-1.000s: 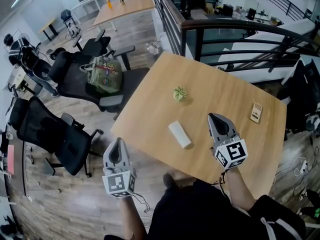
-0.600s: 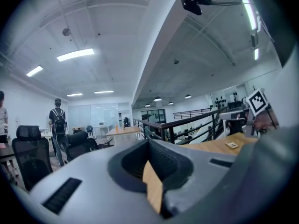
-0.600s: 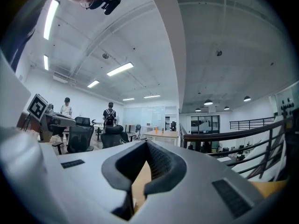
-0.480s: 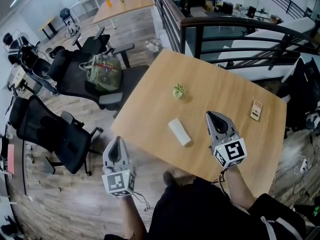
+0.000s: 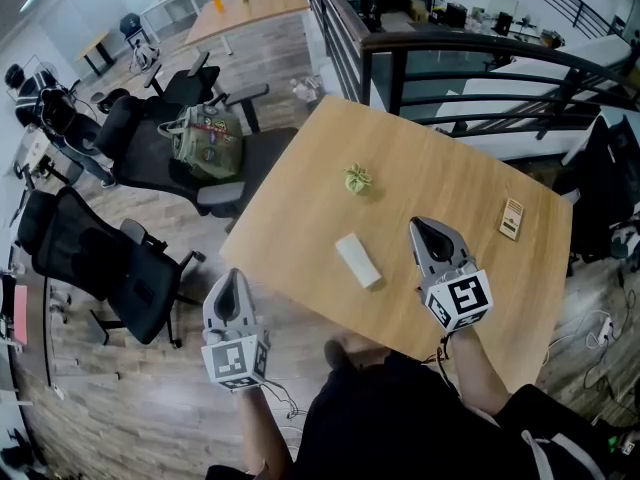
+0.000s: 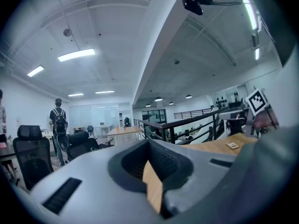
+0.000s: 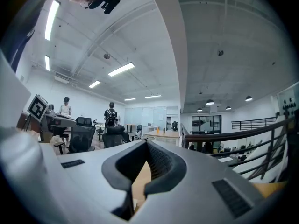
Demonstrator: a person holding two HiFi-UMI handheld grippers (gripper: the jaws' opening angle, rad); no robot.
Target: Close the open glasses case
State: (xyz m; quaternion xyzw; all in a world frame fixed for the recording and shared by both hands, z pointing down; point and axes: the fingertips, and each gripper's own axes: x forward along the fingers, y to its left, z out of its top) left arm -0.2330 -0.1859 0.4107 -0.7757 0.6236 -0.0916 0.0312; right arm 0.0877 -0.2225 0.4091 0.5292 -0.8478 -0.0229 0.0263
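A white oblong glasses case [image 5: 358,260] lies on the wooden table [image 5: 440,168] near its front edge. From the head view I see no gap between its halves. My right gripper [image 5: 419,225] hovers over the table just right of the case, its jaws together with nothing between them. My left gripper [image 5: 232,274] hangs off the table's left front edge, over the floor, also shut and empty. Both gripper views look level across the room; the left gripper [image 6: 149,142] and the right gripper [image 7: 147,144] show only a sliver of table between the jaws, and the case is not in either.
A small green object [image 5: 357,180] sits beyond the case. A small tan card [image 5: 512,220] lies at the table's right side. Black office chairs [image 5: 110,268] and a green bag [image 5: 208,146] stand left of the table. A dark railing [image 5: 470,53] runs behind it.
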